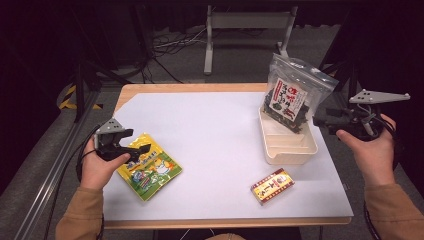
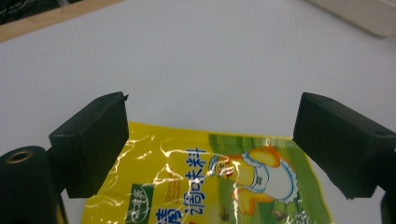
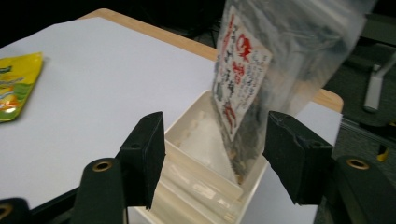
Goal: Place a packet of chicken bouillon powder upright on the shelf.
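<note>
Seen from the high view: one white sheet (image 1: 220, 150) over a wooden table (image 1: 150, 89), carrying three packaged goods and one cream tray (image 1: 290, 150). Taking the tray as landmark: one clear zip bag (image 1: 292, 92) of dark dried food standing tilted in its far compartment, leaning toward the far right; one small red-and-gold box (image 1: 272, 186) just in front of the tray on the sheet; one yellow pouch (image 1: 150, 167) well to its left, lying flat. Two grippers counted: right gripper (image 1: 320, 120) just right of the tray, at the bag's lower edge, clear of it; left gripper (image 1: 142, 150) far left of the tray, tips over the pouch's near-left corner. Added by the right gripper view: ribbed dividers inside the tray (image 3: 205, 158), three compartments countable, and the bag (image 3: 280, 60) standing between the two black jaws but farther off, neither pad pressing it, so open wide. Added by the left gripper view: pouch (image 2: 210, 182) print close up, a cartoon duckling in a white bib, blue Chinese characters, a green field; jaws spread wide above its top edge, nothing clamped. Bag label white with red and black characters, not legible enough to read; box lettering too small to make out. No brand readable anywhere.
</note>
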`<state>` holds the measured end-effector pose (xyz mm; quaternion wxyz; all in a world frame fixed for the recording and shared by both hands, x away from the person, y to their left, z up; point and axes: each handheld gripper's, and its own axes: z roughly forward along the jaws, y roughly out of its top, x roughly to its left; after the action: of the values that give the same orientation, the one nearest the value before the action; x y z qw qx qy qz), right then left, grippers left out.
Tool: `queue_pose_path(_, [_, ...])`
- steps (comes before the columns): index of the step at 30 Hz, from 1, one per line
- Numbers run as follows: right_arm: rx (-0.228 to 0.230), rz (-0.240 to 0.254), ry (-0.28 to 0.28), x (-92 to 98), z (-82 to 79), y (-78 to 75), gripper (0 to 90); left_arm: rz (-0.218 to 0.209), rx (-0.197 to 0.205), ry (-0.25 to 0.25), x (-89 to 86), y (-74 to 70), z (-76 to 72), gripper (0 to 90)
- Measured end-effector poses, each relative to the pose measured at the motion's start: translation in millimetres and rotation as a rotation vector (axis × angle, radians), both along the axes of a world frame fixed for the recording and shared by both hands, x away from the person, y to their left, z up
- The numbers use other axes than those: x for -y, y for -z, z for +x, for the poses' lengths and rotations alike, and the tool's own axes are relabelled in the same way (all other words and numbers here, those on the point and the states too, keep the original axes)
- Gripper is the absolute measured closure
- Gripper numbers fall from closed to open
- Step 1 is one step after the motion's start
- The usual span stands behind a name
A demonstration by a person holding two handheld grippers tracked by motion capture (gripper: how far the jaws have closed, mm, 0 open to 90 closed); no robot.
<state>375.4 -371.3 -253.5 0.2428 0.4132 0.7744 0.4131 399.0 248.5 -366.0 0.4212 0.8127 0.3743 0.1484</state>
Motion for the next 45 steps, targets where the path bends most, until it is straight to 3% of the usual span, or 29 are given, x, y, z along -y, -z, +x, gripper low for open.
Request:
queue_pose_path(8, [-0.003, 0.006, -0.099, -13.0, -6.0, 4.9, 39.4, 0.021, -0.026, -0.016, -5.7, 0.8, -3.0, 13.1])
queue_pose_path(12, [0.004, -0.006, -0.203, -25.9, -7.5, 11.2, 39.2, 0.025, -0.022, -0.076, -10.5, 2.3, -5.9, 14.4])
queue_pose_path(16, [-0.01, -0.028, -0.27, -40.7, -9.2, 20.3, 38.9, 0.045, -0.013, -0.142, -20.6, 5.1, -8.5, 14.5])
queue_pose_path(20, [-0.013, -0.027, -0.318, -52.7, -10.5, 28.6, 38.9, 0.05, -0.017, -0.171, -28.5, 7.6, -10.4, 14.0])
queue_pose_path(24, [-0.015, -0.013, -0.345, -61.2, -11.3, 34.8, 38.9, 0.049, -0.03, -0.193, -33.8, 12.1, -10.9, 13.1])
queue_pose_path(33, [-0.03, 0.015, -0.403, -80.8, -12.6, 54.7, 38.6, 0.039, -0.099, -0.274, -45.5, 26.6, -9.5, 13.6])
queue_pose_path(41, [-0.046, 0.042, -0.415, -88.6, -12.7, 72.6, 38.7, 0.077, -0.094, -0.289, -47.2, 41.7, -3.3, 15.4])
queue_pose_path(45, [-0.057, 0.052, -0.42, -92.0, -13.2, 79.4, 38.6, 0.077, -0.082, -0.286, -47.5, 51.7, 4.1, 11.8])
